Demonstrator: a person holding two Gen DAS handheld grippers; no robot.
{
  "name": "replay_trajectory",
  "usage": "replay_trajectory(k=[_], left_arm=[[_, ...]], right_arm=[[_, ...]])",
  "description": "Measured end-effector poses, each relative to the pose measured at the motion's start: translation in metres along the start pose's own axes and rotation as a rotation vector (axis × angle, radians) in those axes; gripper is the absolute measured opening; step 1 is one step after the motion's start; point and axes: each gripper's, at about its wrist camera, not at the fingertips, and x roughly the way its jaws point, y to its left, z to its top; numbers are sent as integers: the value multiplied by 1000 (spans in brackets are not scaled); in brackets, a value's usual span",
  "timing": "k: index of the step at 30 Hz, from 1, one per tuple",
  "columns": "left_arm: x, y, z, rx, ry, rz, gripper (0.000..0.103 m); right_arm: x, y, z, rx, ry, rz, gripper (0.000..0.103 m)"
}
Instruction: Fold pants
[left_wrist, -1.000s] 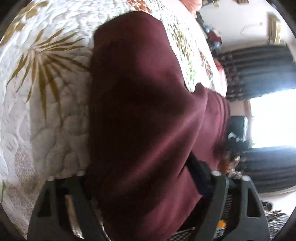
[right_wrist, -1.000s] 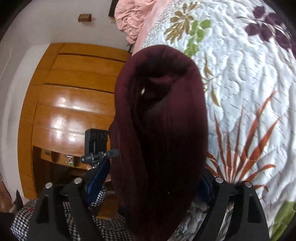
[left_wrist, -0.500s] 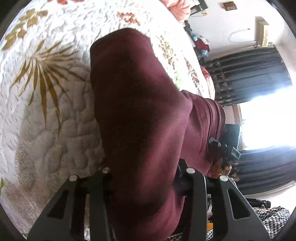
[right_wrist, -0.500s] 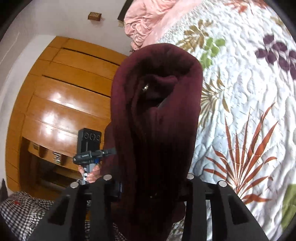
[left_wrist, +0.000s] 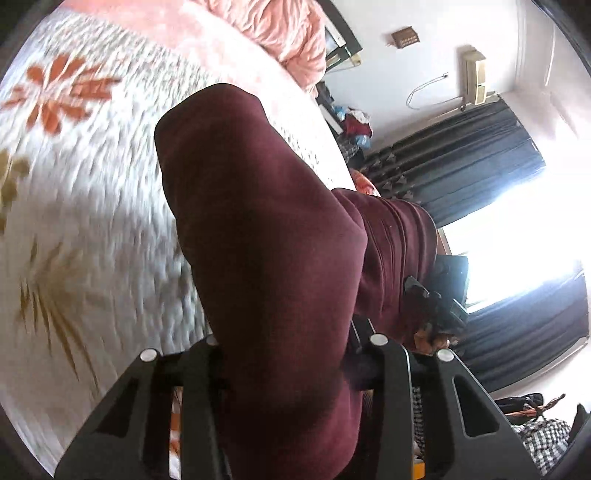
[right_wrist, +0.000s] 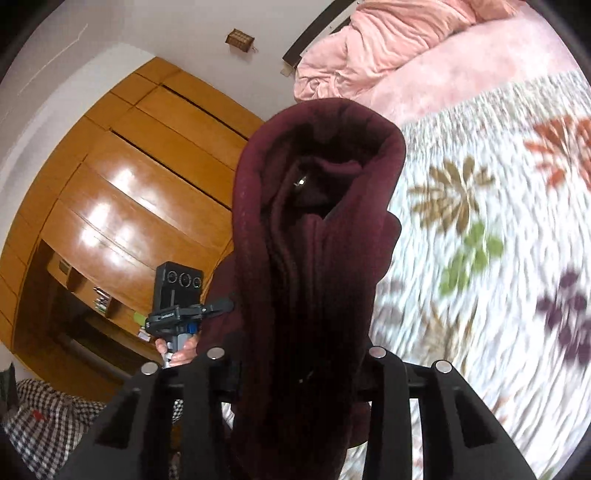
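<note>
Dark maroon pants (left_wrist: 266, 240) hang bunched between both grippers, lifted above the quilted floral bedspread (left_wrist: 74, 221). My left gripper (left_wrist: 291, 354) is shut on one end of the pants. My right gripper (right_wrist: 295, 365) is shut on the other end of the pants (right_wrist: 314, 229), which drape forward in thick folds with a small metal button showing. Each view shows the other gripper: the right one appears in the left wrist view (left_wrist: 436, 310), the left one in the right wrist view (right_wrist: 181, 295). The cloth hides the fingertips.
A pink blanket (right_wrist: 388, 40) is heaped at the bed's head. A wooden wardrobe (right_wrist: 122, 192) stands to the left in the right wrist view. Dark curtains (left_wrist: 461, 162) and a bright window lie to the right in the left wrist view.
Both grippers closed on the pants and lifted them up and toward the head of the bed; the views now tilt higher, showing more of the pink blanket and walls.
</note>
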Motion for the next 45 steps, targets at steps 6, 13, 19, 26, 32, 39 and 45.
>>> replay_trajectory(k=[6, 13, 19, 26, 32, 39, 45], left_arm=[[23, 19, 49, -7, -11, 57, 36], [53, 63, 85, -34, 53, 164, 37], [61, 79, 86, -18, 60, 138, 39], [52, 94, 58, -19, 64, 137, 44], [25, 91, 37, -51, 28, 222, 81], [16, 83, 15, -25, 12, 273, 84], [15, 85, 11, -6, 5, 286, 85]], right_arm=[[33, -33, 48, 30, 11, -35, 37], [85, -97, 64, 154, 76, -103, 37], [90, -130, 51, 238, 48, -54, 40], [95, -149, 39, 311, 28, -21, 52], [70, -131, 24, 285, 21, -56, 78], [48, -122, -2, 305, 16, -104, 68], [50, -125, -11, 303, 13, -183, 69]])
